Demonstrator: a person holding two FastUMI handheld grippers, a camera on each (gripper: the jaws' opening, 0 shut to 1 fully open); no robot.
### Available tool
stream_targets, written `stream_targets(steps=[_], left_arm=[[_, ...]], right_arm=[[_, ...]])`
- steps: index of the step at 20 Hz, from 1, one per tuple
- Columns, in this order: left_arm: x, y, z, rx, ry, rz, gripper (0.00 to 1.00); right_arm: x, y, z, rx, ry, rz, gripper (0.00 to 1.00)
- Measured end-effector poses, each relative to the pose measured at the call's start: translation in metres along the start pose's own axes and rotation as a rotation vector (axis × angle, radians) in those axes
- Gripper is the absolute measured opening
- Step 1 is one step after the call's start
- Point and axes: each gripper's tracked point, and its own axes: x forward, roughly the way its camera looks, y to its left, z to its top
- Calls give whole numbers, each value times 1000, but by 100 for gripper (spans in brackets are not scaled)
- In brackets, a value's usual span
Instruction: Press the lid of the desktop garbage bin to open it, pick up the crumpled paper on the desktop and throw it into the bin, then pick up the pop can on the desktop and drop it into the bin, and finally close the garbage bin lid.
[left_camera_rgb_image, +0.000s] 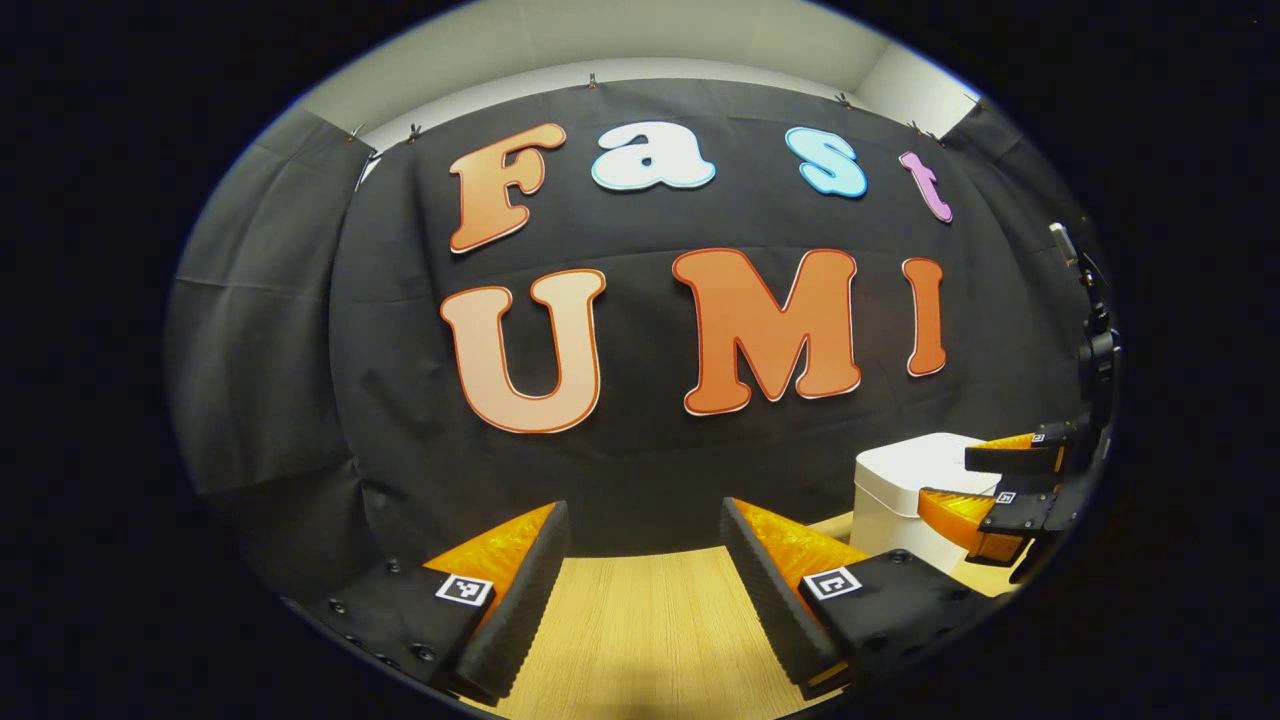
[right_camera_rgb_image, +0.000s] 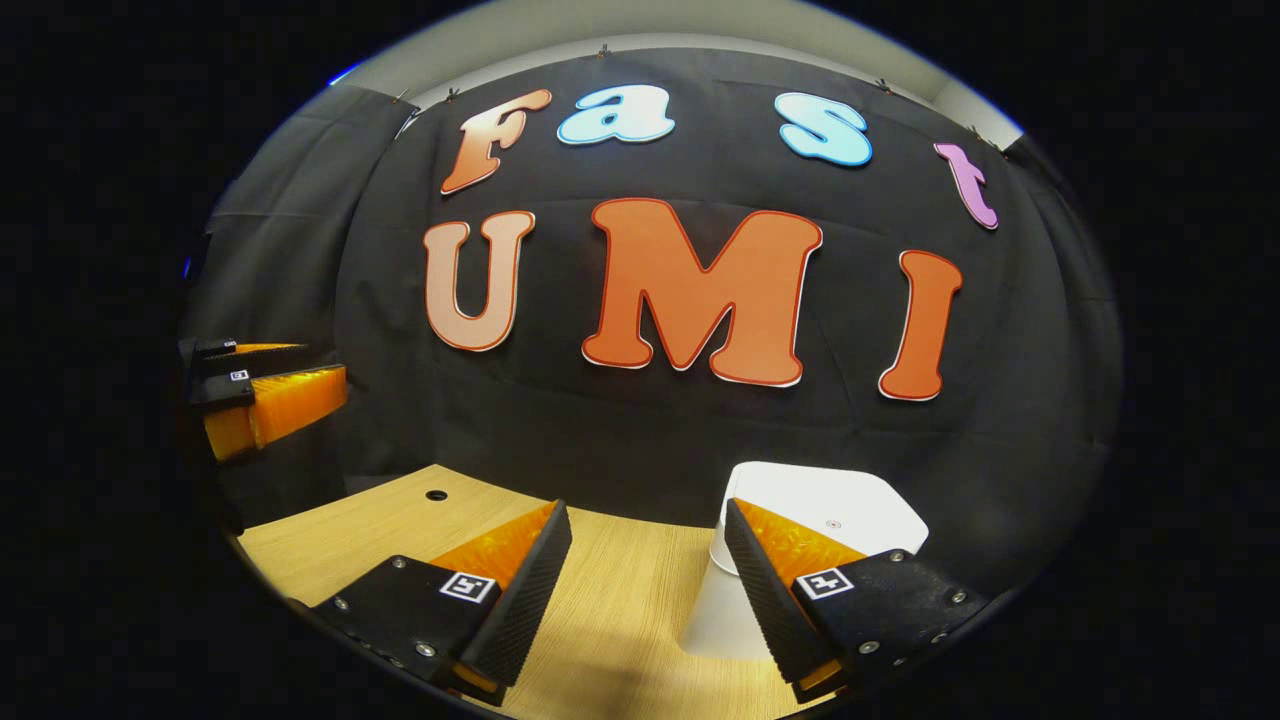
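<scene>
Hovering over wooden desktop (left_camera_rgb_image: 640, 620), left gripper (left_camera_rgb_image: 645, 590) and right gripper (right_camera_rgb_image: 648, 590), fingers wide apart, gripping nothing; white garbage bin (right_camera_rgb_image: 830, 515) lower right, lid closed.

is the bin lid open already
No, in the right gripper view the white bin has its lid lying flat and closed on top, with the open right gripper held apart from it.

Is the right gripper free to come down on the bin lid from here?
Probably yes. The right gripper is open and empty, and the bin sits just ahead, lid shut, nothing on it. The left gripper hangs well off to the side.
</scene>
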Motion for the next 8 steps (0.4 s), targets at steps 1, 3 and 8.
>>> stream_targets(steps=[1, 3, 8], left_arm=[[0, 1, 0, 0, -1, 2, 97], [0, 3, 0, -2, -1, 4, 97], [2, 7, 0, 0, -7, 8, 97]], right_arm=[[0, 0, 0, 0, -2, 0, 93], [0, 1, 2, 4, -10, 2, 93], [1, 4, 4, 6, -18, 6, 93]])
